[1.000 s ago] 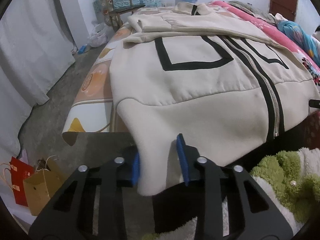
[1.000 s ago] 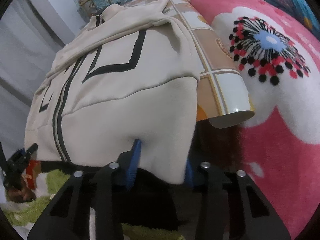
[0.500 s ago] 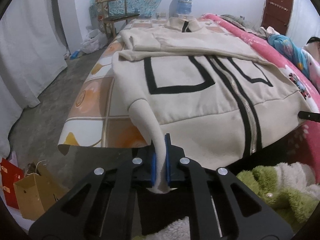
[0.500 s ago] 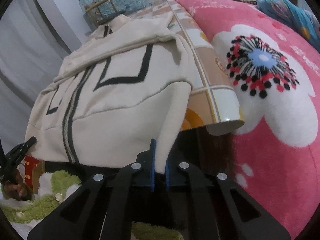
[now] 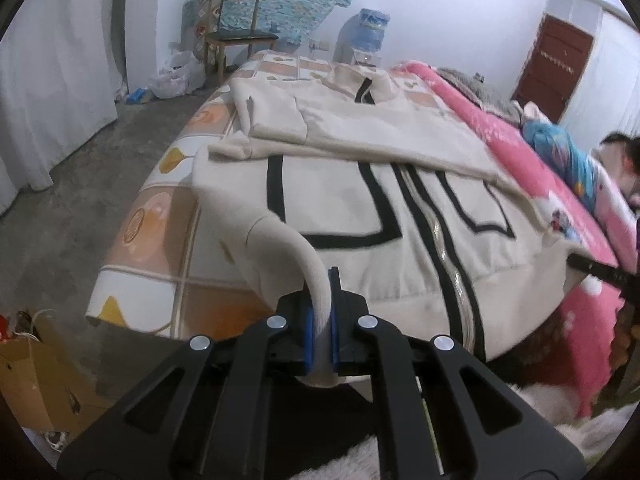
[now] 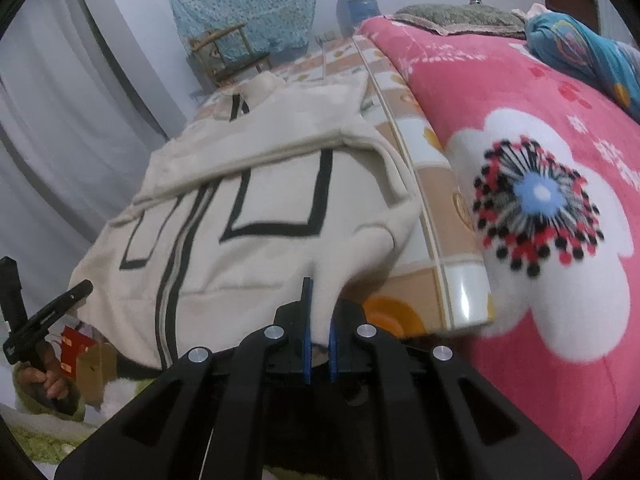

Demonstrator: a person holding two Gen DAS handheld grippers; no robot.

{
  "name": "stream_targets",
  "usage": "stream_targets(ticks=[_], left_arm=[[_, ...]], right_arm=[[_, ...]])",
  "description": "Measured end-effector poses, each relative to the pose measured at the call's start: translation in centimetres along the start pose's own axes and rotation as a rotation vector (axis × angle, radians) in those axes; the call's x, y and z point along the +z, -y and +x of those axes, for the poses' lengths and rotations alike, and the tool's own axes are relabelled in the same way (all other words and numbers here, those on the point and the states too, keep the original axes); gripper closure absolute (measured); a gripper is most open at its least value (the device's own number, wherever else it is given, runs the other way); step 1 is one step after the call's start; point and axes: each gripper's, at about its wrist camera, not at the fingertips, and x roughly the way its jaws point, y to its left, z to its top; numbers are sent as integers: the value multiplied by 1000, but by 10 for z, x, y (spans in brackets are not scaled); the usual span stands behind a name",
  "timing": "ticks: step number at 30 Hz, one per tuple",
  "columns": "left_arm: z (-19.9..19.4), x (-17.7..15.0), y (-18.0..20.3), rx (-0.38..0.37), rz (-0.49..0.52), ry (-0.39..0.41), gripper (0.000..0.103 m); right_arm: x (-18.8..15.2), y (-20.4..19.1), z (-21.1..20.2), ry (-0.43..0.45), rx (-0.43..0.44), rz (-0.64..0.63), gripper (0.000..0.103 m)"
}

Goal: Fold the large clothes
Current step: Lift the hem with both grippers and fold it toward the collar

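A large cream zip jacket (image 5: 360,200) with black line patterns lies face up on the bed, sleeves folded across the chest, collar at the far end. My left gripper (image 5: 320,320) is shut on the jacket's bottom left hem corner and lifts it off the bed edge. My right gripper (image 6: 318,324) is shut on the bottom right hem corner of the jacket (image 6: 248,216), also raised. Each gripper shows at the edge of the other's view: the right one in the left wrist view (image 5: 600,272), the left one in the right wrist view (image 6: 44,312).
The bed has an orange-and-white tiled sheet (image 5: 160,220) and a pink flowered blanket (image 6: 540,200) on the right. A wooden chair (image 5: 236,20) and water bottle (image 5: 370,32) stand at the far wall. Paper bags (image 5: 32,368) sit on the concrete floor at left. White curtains hang at left.
Both grippers closed on the jacket's bottom hem corners, which hung over the bed edge, and have since lifted them up and forward over the bed.
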Motion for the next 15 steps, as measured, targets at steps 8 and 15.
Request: stream_targets(ticks=[8,15], left_arm=[[14,37,-22,-74,-168,18,97],[31,58,-47,-74,-283,11,97]], right_arm=[[38,-1,9,29,27,7,97],[72,0,26,26,25,39,97]])
